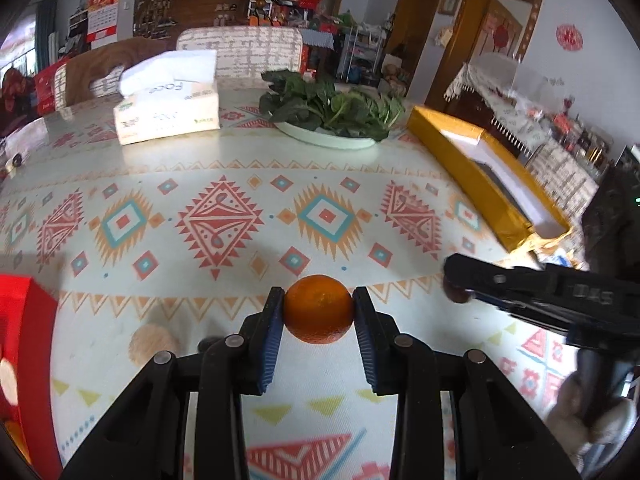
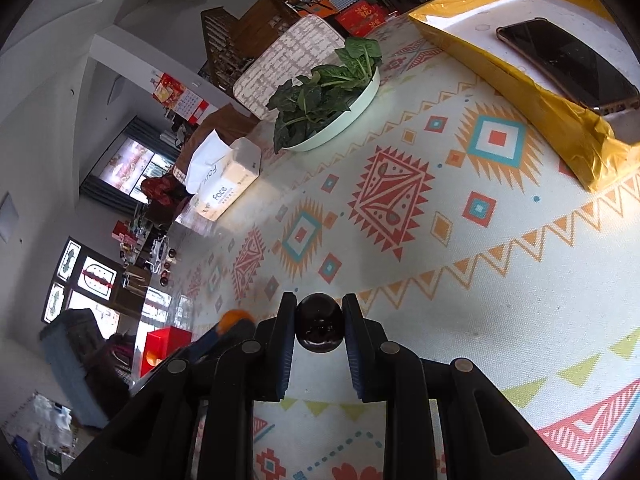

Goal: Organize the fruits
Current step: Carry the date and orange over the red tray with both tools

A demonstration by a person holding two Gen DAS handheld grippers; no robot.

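Note:
My left gripper [image 1: 319, 310] is shut on an orange [image 1: 319, 309] and holds it above the patterned tablecloth [image 1: 224, 168]. My right gripper [image 2: 319, 322] is shut on a small dark round fruit [image 2: 319, 324], also held over the cloth. In the left wrist view the right gripper [image 1: 456, 294] reaches in from the right with the dark fruit [image 1: 458, 295] at its tip. In the right wrist view the orange [image 2: 236, 317] shows at the left behind the gripper. A red box [image 1: 24, 360] stands at the left edge; it also shows in the right wrist view [image 2: 166, 346].
A plate of leafy greens [image 1: 332, 110] and a tissue box [image 1: 168, 112] sit at the far side of the table. A gold tray [image 1: 480, 172] lies at the right and holds a phone [image 2: 568, 64]. Chairs stand beyond the table's far edge.

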